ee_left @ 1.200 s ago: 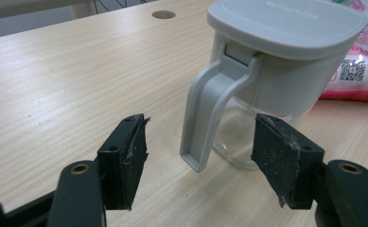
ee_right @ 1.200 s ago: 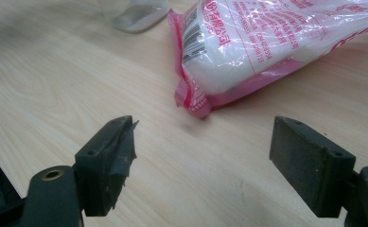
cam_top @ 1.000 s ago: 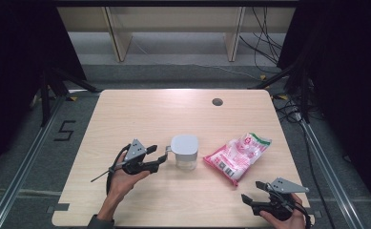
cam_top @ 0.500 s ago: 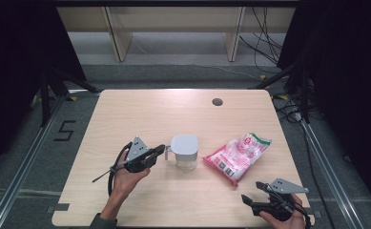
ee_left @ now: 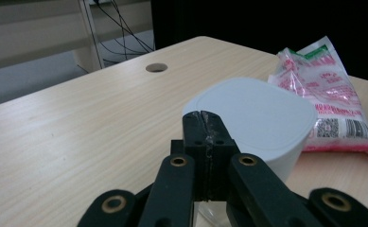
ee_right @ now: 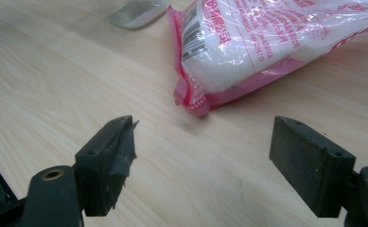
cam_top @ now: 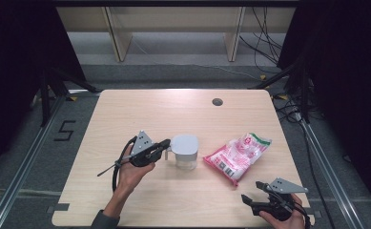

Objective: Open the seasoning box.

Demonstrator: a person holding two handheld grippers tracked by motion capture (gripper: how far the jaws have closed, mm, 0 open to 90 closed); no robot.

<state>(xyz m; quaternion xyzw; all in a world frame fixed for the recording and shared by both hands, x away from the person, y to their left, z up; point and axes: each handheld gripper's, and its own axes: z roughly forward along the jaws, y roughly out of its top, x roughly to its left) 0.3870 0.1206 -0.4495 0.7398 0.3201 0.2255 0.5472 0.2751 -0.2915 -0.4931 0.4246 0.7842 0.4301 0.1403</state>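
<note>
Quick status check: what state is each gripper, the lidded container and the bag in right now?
Left gripper: jaws shut together, at the container's side, nothing visibly between them.
Right gripper: jaws wide open, empty, near the bag.
Lidded container: upright, white lid on.
Pink bag: lying flat, looks sealed.

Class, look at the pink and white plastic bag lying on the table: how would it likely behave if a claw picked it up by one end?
The bag would probably sag, since its film is wrinkled and soft. It looks fairly heavy for its size, packed full of white contents. The glossy film may slip between the pads.
</note>
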